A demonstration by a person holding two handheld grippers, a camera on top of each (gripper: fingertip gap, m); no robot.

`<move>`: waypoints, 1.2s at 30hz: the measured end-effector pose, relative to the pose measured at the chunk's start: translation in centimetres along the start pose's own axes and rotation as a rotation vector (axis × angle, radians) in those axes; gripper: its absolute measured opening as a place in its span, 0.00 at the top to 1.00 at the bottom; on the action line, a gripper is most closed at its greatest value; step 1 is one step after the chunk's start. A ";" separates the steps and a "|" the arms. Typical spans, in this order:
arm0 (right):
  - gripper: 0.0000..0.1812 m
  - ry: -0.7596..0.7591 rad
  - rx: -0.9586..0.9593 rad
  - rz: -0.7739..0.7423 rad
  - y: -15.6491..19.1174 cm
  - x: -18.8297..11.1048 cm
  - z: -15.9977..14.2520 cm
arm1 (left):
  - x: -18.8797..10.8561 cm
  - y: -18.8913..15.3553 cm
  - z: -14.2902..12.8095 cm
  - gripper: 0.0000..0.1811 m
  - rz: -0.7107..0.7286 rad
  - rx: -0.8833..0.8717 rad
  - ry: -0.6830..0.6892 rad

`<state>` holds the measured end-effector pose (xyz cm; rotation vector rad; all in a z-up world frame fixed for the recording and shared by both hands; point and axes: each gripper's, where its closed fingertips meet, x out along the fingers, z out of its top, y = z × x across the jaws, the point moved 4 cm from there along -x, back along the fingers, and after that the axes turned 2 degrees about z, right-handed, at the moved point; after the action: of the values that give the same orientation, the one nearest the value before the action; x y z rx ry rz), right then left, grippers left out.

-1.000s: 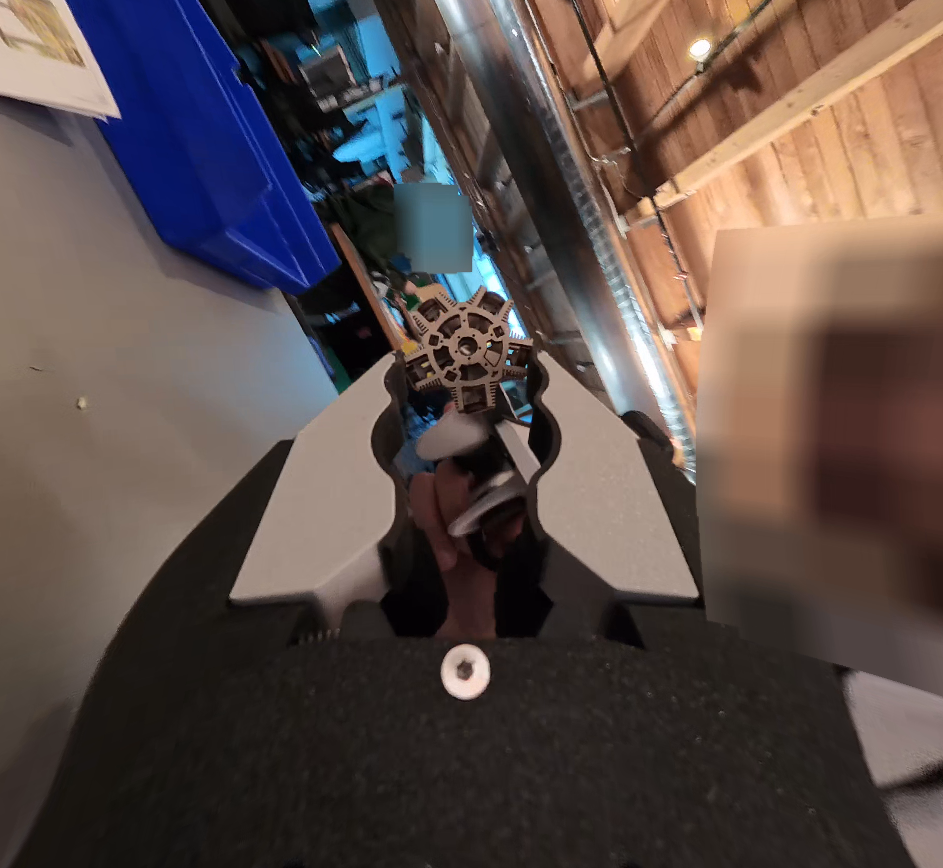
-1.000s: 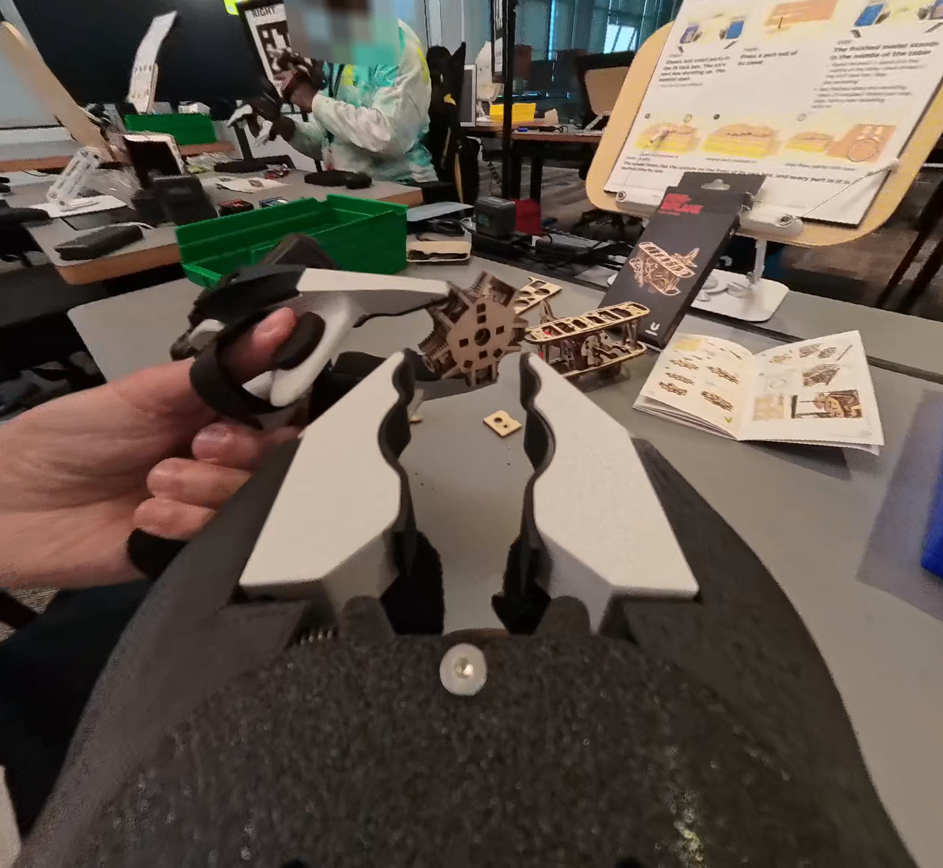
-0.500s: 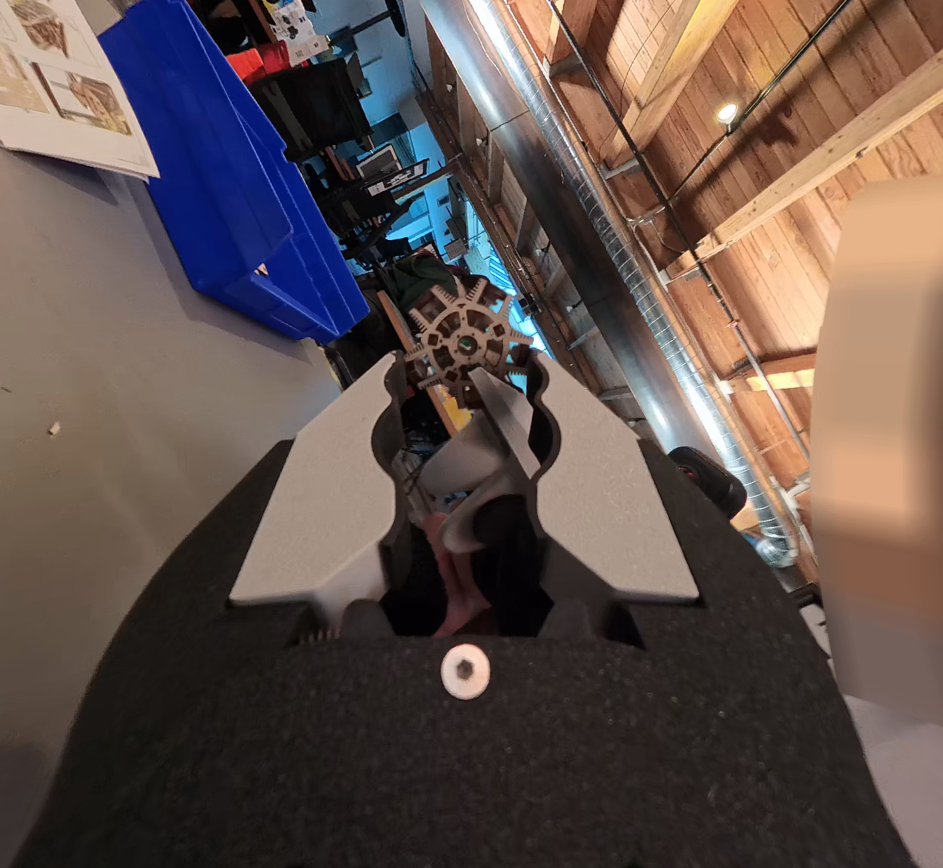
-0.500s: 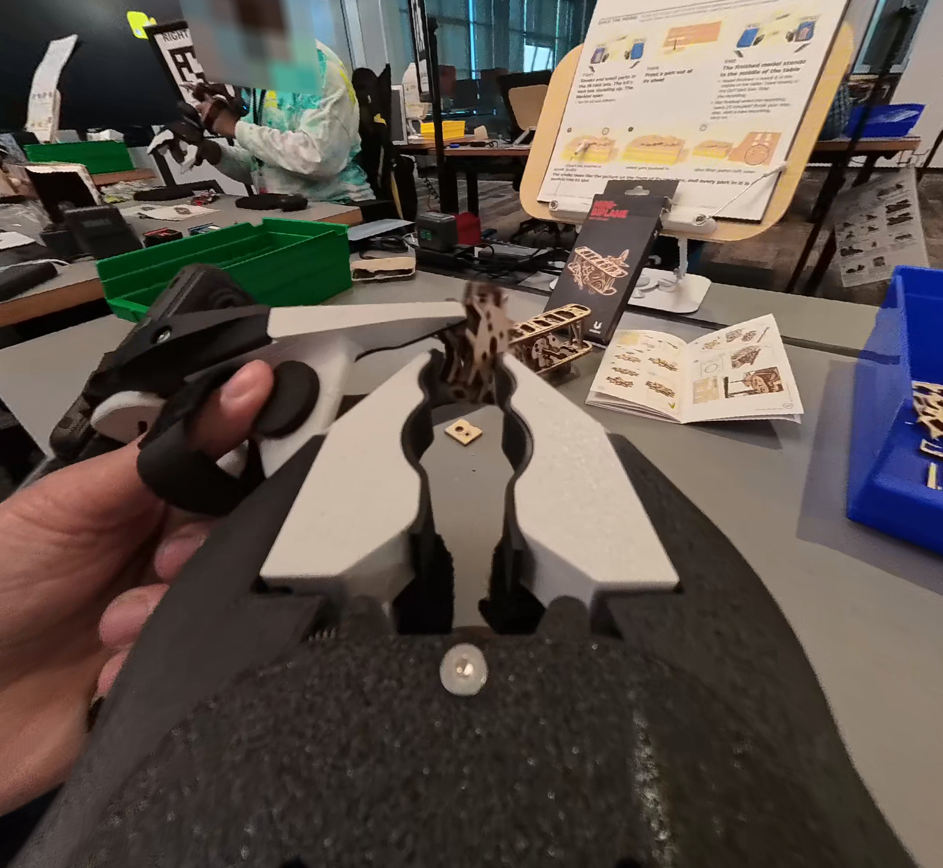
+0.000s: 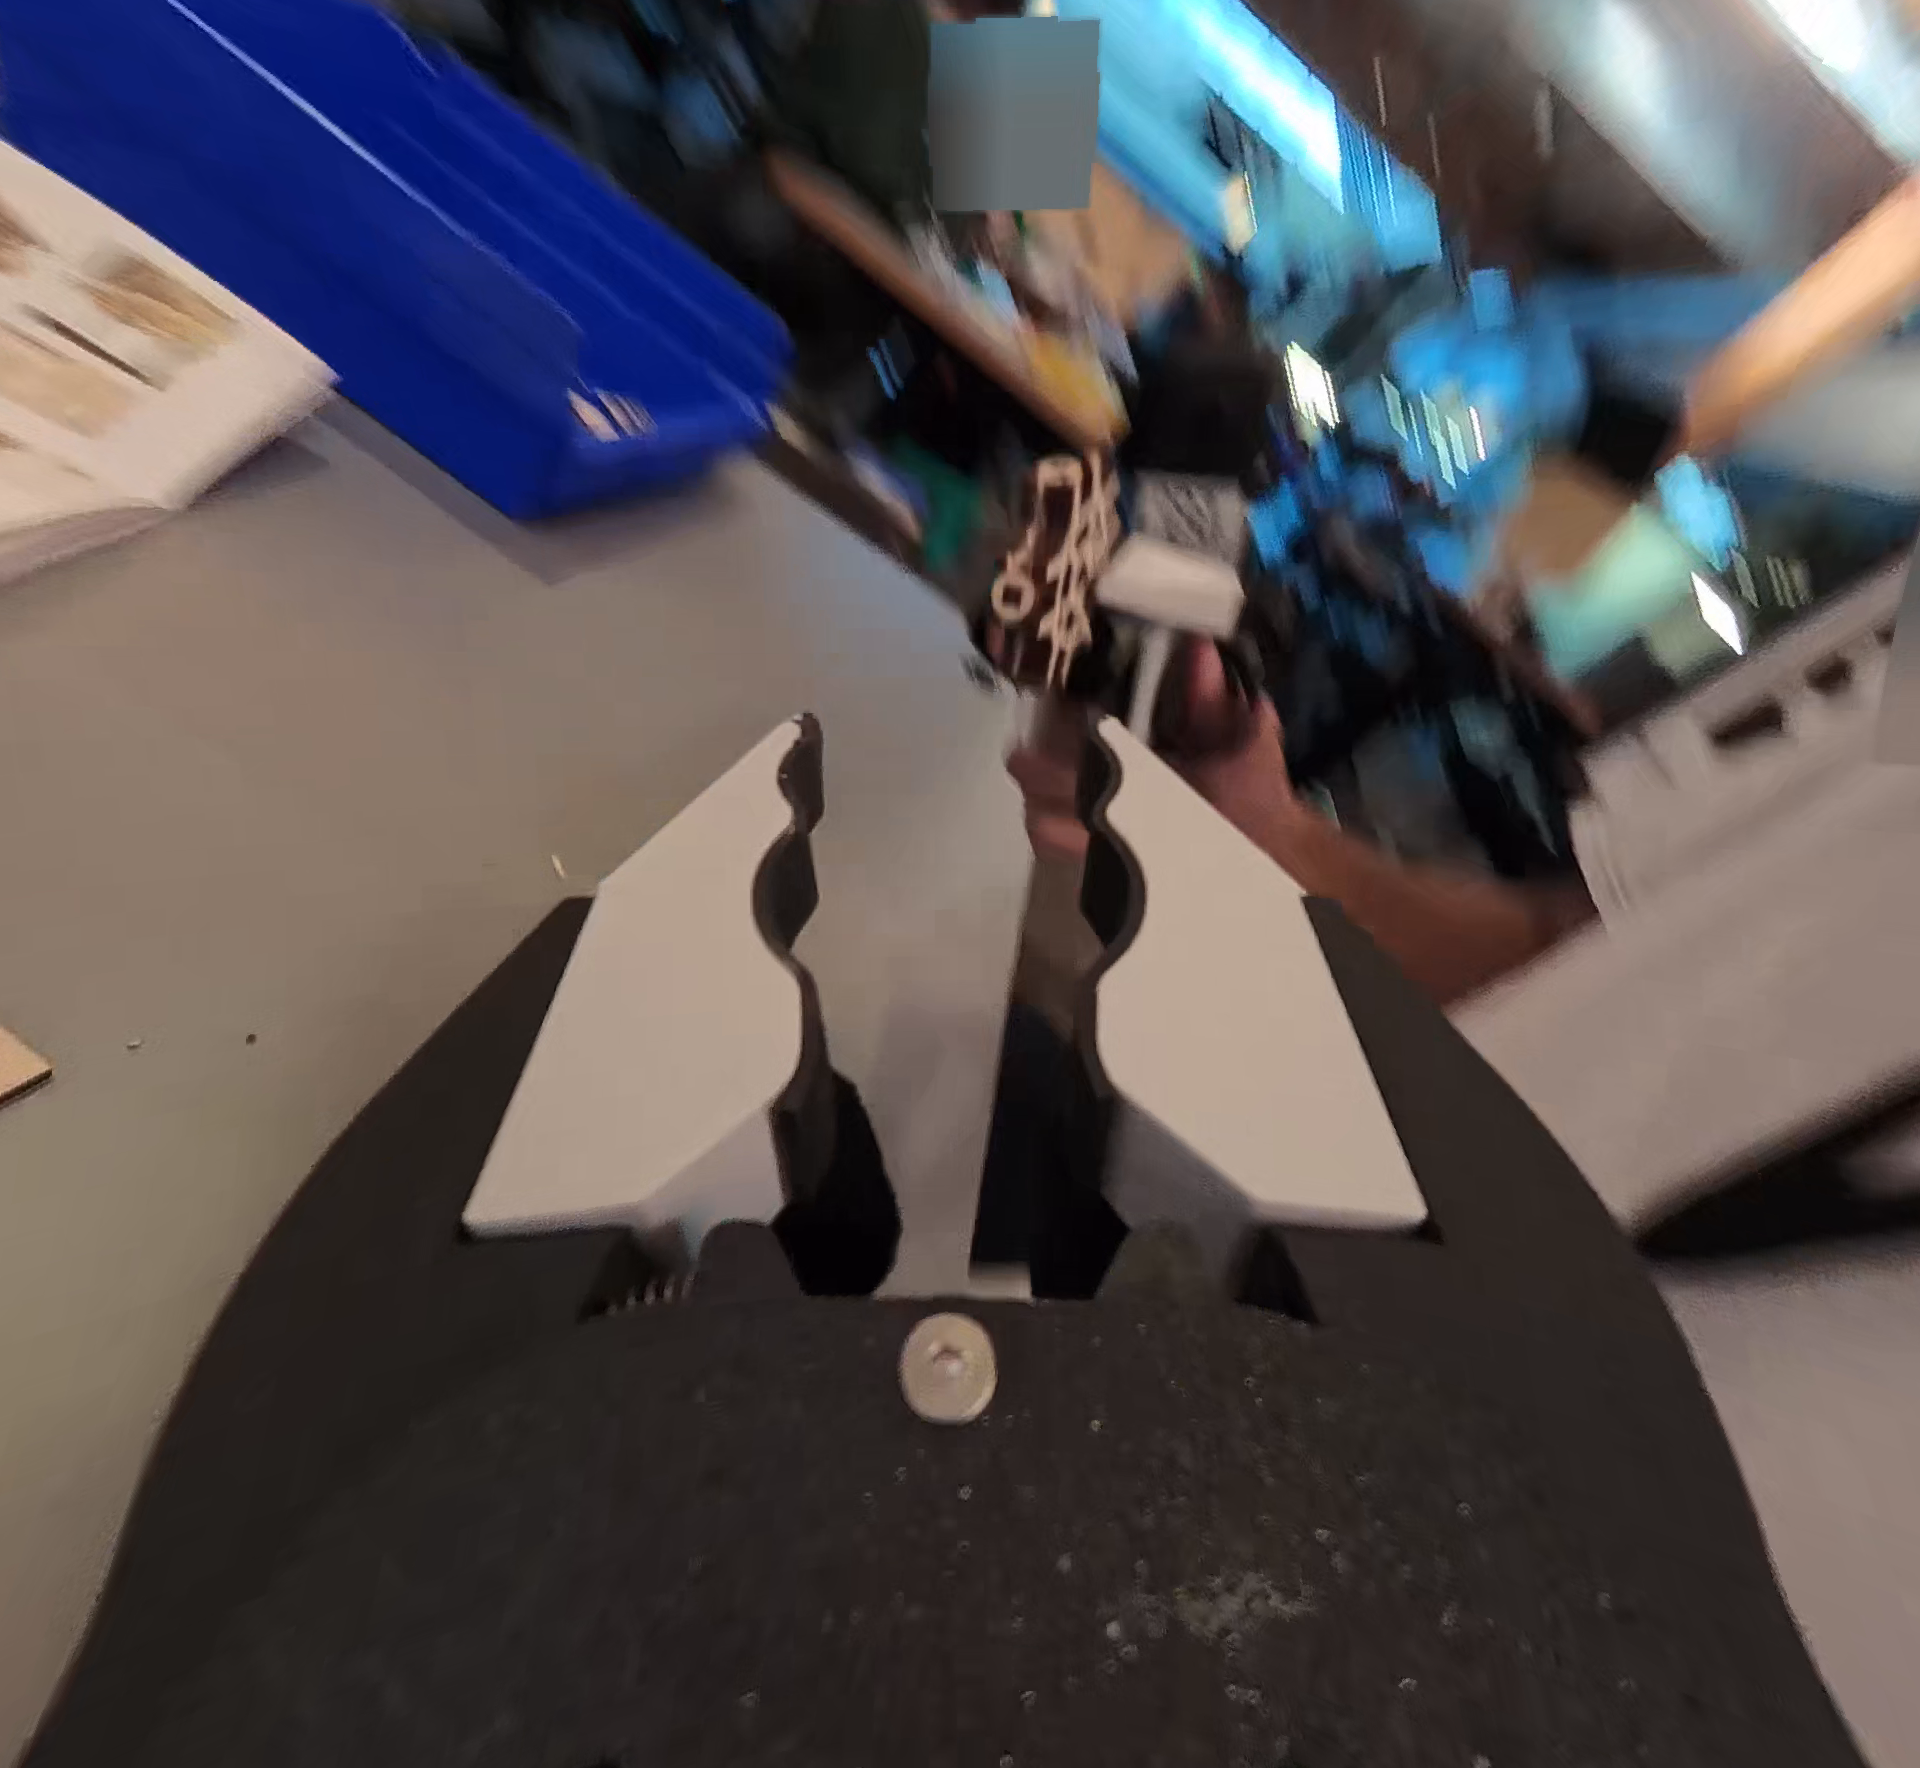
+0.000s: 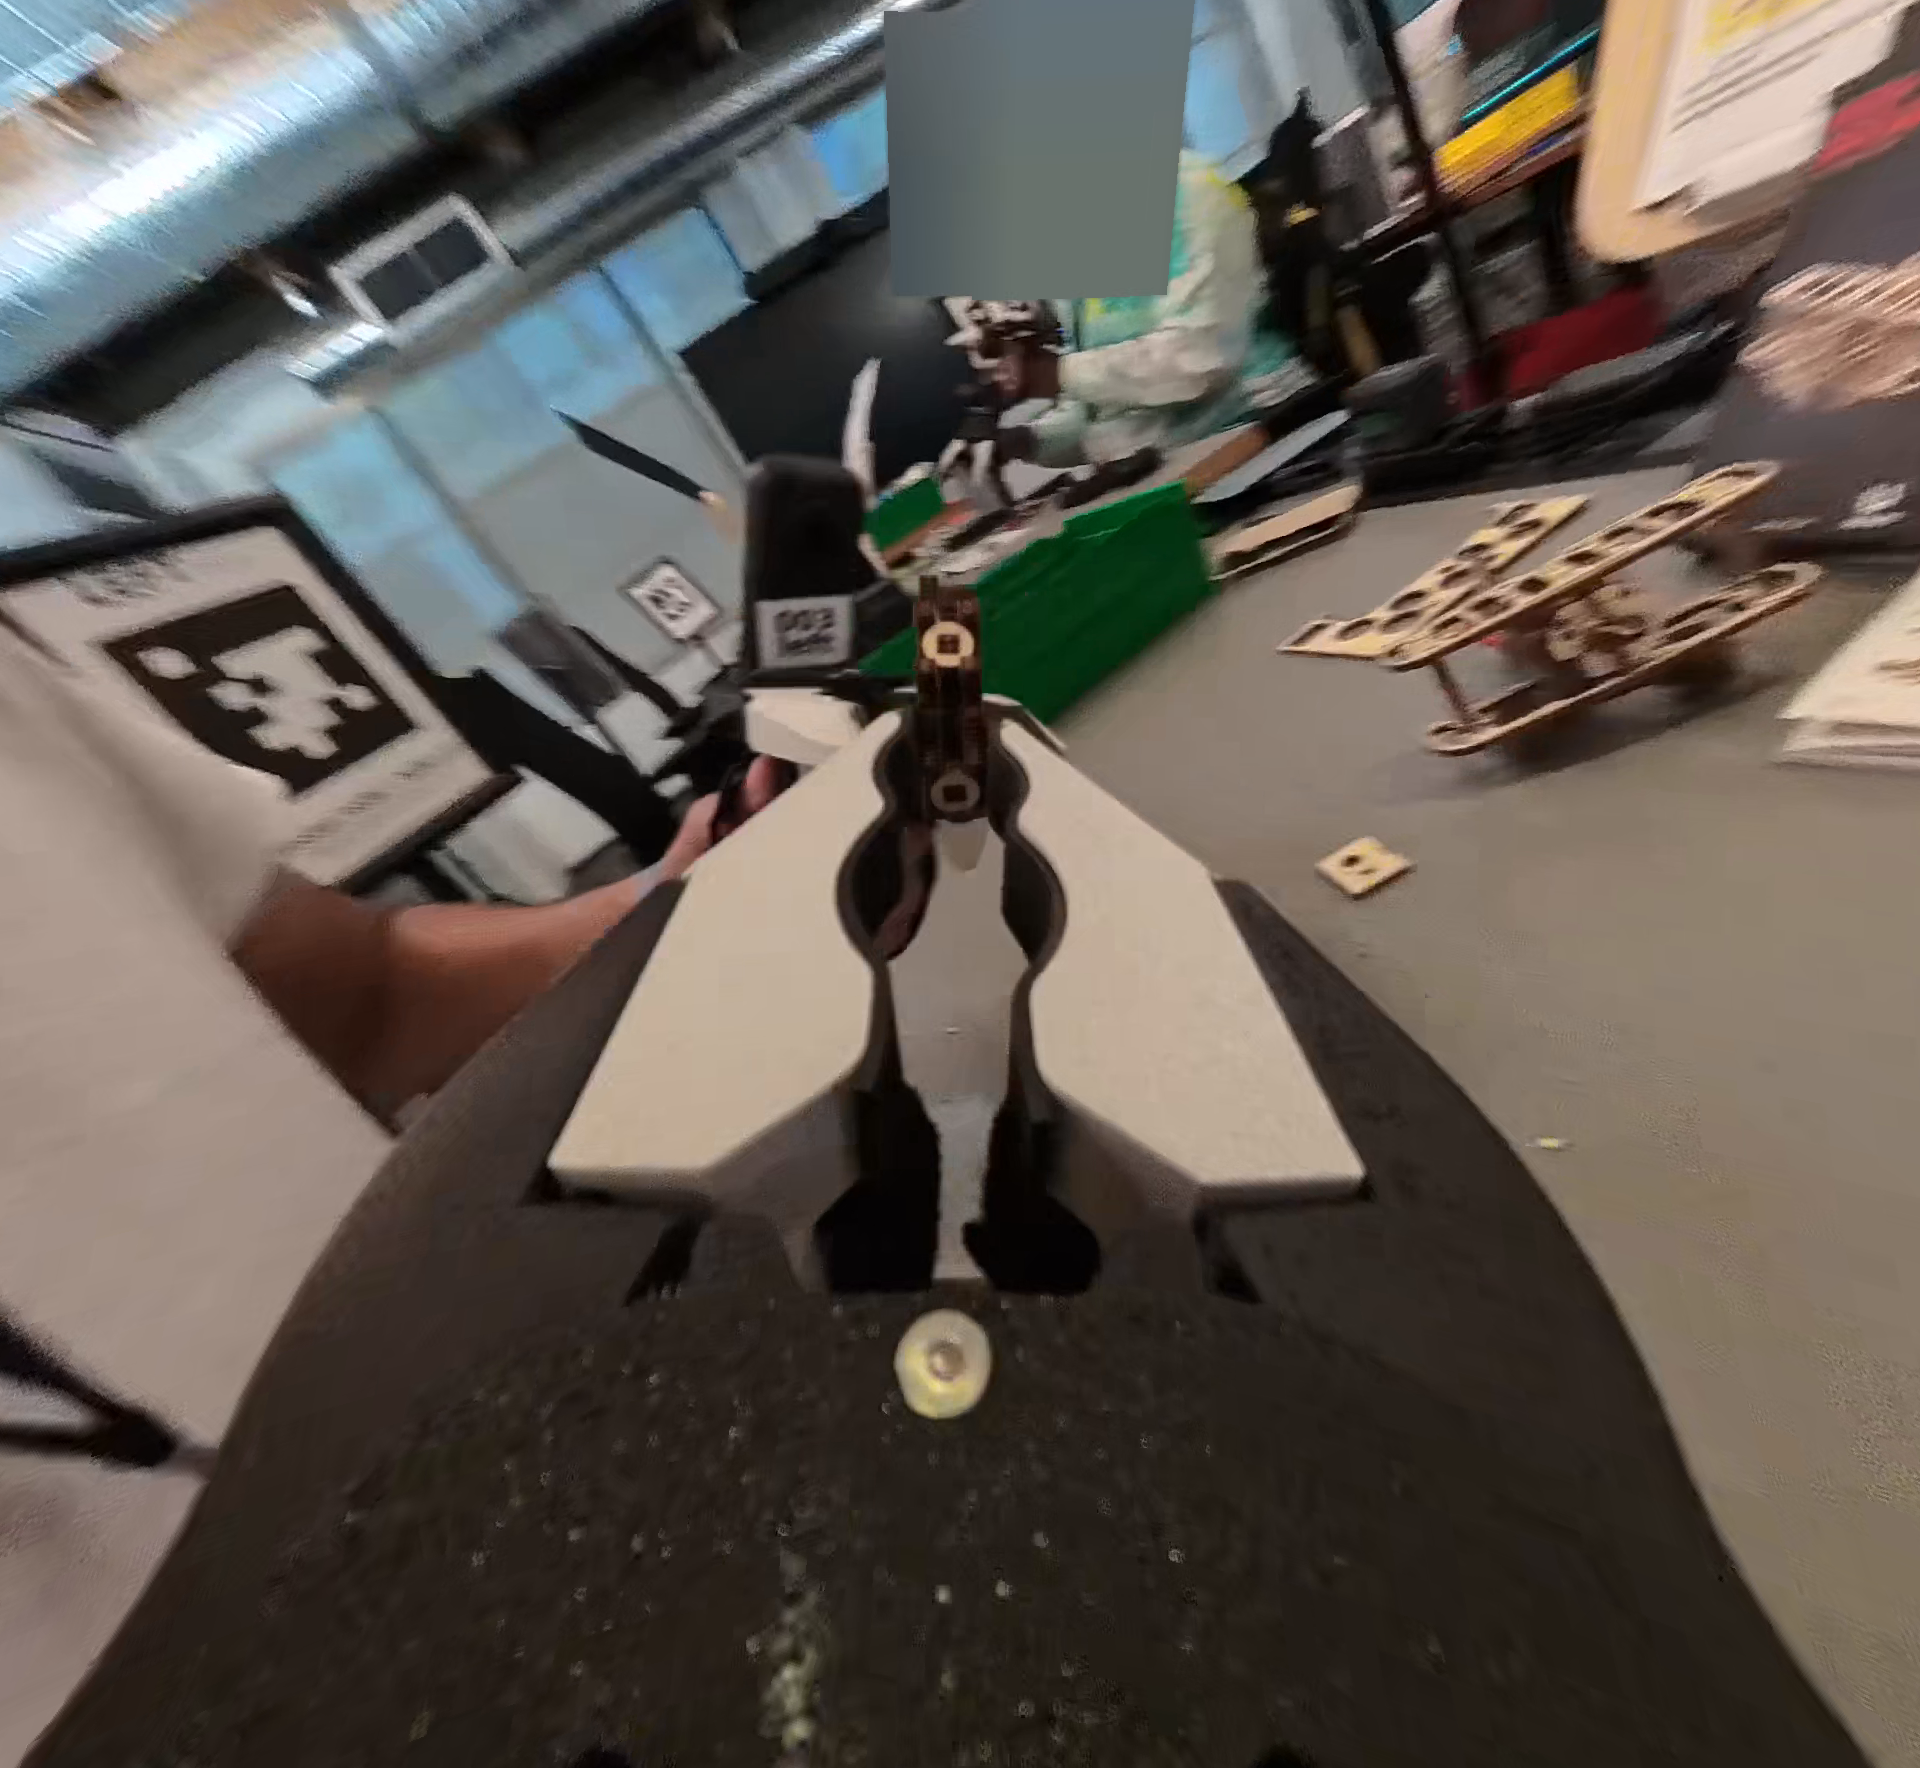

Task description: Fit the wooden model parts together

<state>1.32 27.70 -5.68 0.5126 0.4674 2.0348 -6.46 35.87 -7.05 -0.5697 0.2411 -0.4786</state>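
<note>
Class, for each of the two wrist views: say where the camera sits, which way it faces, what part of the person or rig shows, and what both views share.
Left wrist view: sits behind the left gripper, open and empty; faces across the grey table towards a blue bin; shows the person's forearm.
Right wrist view: sits behind the right gripper, shut on the wooden part; faces the room, with the model plane at right; shows a forearm.
Shared: the wooden part, the table, and each view shows the other gripper.

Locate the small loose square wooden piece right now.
Right wrist view: the square piece lies flat on the grey table, right of the right gripper, in front of the wooden biplane.
</note>
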 end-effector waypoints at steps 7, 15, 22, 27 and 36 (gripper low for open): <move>0.94 0.199 -0.002 0.191 1.2 0.6 -2.1 | 0.0 -2.1 -1.1 0.76 -0.192 0.076 0.318; 0.94 0.322 0.018 0.233 1.8 1.1 -4.0 | -0.5 -3.1 -1.5 0.90 -0.243 0.117 0.322; 0.94 0.287 -0.004 0.217 1.9 1.6 -3.9 | -0.9 -2.9 -1.4 0.95 -0.175 0.162 0.263; 0.73 0.266 -0.232 -0.038 0.3 1.7 -3.2 | -0.9 -1.0 -0.4 0.95 -0.032 0.084 0.138; 0.68 0.342 -0.726 -0.584 0.4 3.7 -3.4 | -0.6 1.3 -0.1 0.95 0.106 -0.122 -0.010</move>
<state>-2.49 30.35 -7.70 -0.3836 0.0337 1.5625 -6.50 37.09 -7.85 -0.6745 0.2909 -0.3603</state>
